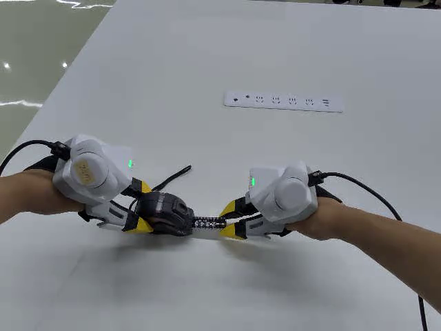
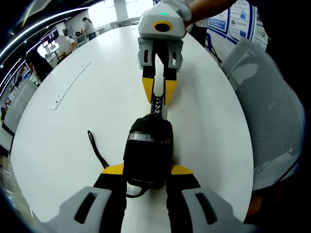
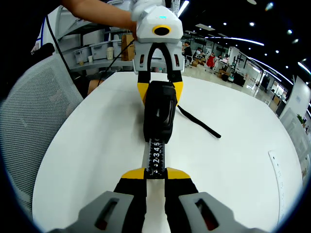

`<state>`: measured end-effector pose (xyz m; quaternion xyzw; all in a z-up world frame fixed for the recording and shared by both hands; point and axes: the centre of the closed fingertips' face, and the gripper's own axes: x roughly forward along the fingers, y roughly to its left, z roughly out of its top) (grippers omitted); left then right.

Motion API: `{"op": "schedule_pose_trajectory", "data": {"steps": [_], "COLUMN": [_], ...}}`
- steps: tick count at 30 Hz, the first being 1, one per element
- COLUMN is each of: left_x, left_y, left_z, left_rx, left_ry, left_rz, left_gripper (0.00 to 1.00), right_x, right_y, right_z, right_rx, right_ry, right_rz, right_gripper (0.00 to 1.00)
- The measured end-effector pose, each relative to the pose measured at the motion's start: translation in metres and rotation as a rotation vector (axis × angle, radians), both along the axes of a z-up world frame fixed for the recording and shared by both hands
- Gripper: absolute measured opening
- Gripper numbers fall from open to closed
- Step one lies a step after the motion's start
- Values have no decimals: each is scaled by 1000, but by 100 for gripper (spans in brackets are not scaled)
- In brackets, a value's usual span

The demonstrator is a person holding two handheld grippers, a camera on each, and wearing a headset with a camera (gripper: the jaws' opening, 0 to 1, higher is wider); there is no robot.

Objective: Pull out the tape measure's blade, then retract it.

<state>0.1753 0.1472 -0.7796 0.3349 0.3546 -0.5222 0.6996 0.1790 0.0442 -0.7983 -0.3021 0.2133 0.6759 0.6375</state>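
Both grippers squeeze: your left gripper has the tape measure between its fingers, your right gripper the blade.

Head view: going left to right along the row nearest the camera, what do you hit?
left gripper, white with yellow tips → black tape measure case → short stretch of dark numbered blade → right gripper, same build. The white power strip lies farther back and is left out.
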Motion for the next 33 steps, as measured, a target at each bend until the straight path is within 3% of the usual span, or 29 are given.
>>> {"op": "schedule_pose_trajectory", "data": {"steps": [33], "left_x": [-1], "left_y": [-2], "left_z": [1], "left_rx": [3], "left_ry": [0], "left_rz": [3], "left_gripper": [26], "right_x": [2], "right_y": [-5], "right_z": [-2], "right_rx": [-5], "right_ry": [-5], "right_rz": [6], "right_gripper": [12]}}
